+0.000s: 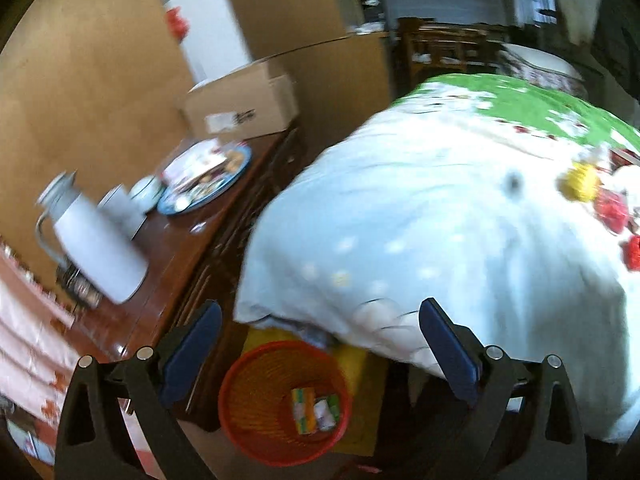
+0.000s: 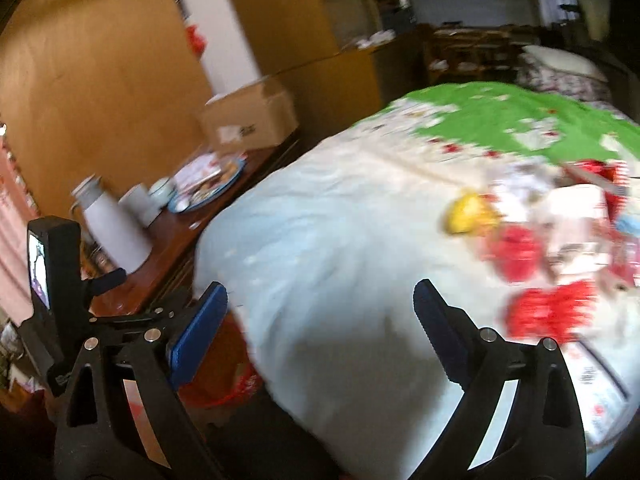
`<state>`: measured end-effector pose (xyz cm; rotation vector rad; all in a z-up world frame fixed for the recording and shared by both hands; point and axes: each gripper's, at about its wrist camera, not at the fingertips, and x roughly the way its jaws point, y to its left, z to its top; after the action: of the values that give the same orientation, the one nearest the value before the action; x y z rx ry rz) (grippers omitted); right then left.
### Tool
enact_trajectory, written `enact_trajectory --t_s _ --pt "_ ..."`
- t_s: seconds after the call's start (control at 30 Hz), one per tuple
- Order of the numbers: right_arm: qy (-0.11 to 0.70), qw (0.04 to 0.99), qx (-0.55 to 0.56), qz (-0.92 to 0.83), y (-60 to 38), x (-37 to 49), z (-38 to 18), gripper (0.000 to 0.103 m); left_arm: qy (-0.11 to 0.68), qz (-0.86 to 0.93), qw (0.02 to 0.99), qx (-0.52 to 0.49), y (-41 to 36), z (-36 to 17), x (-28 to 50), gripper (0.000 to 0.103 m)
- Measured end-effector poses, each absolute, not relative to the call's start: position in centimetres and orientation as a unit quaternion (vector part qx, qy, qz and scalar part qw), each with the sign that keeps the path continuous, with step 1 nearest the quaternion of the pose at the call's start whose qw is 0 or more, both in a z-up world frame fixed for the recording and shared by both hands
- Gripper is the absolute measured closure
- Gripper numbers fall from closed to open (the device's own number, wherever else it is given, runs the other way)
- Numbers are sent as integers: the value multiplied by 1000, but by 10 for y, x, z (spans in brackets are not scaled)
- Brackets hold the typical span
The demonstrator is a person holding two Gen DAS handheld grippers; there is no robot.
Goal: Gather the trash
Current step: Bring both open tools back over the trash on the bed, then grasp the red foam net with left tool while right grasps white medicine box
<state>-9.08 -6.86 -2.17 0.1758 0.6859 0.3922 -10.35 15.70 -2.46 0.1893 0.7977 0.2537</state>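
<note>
1. Our left tool (image 1: 320, 316) has its jaws spread wide with nothing between them. Blue pads show on both fingers (image 1: 448, 348).
2. Our right tool (image 2: 320, 300) is also wide and holds nothing; the pale bed cover shows through the gap.
3. The red basket (image 1: 256, 420) sits on the floor at the corner of the bed (image 1: 440, 220), beside the dark wooden counter (image 1: 176, 248). In the left wrist view it is low in the frame, between our left tool's fingers.
4. Trash already in the basket: a few small colourful wrappers (image 1: 314, 408) lying on its bottom. Print too blurred to read.
5. Trash still on the bed: a yellow crumpled piece (image 2: 468, 208) and several red crumpled pieces (image 2: 516, 256) clustered at the right side, near a white and red printed packet (image 2: 576, 224). All are well apart from the basket.
6. In the right wrist view the basket is mostly hidden; only a red edge (image 2: 236, 384) shows under the bed cover's edge.
7. The cover's far part is green (image 2: 500, 112) with a printed pattern.
8. On the counter: a white thermos jug (image 1: 96, 248), a white cup (image 1: 120, 208) just behind it, a small bowl (image 1: 146, 192), a blue plate (image 1: 208, 184) with snacks, and a cardboard box (image 1: 244, 108) at the far end.
9. Both views are motion-blurred, so fine detail is unreliable.
</note>
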Motion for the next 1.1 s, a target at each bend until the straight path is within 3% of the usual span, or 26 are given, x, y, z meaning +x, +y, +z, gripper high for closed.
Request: enact_trajectory --t_s 0.13,0.53,0.83,1.1 --pt "307 939 75 134 -114 -98 -20 12 383 89 912 116 116 -26 -97 6" --pt "329 940 72 -47 -228 -101 -56 12 377 -8 910 174 7 -40 -76 6" --pt "364 922 94 -95 -266 -98 -90 12 421 -64 891 159 -16 -62 -53 6" --pt "364 907 194 -84 -299 -99 -105 12 430 -178 873 145 -49 -66 -52 6"
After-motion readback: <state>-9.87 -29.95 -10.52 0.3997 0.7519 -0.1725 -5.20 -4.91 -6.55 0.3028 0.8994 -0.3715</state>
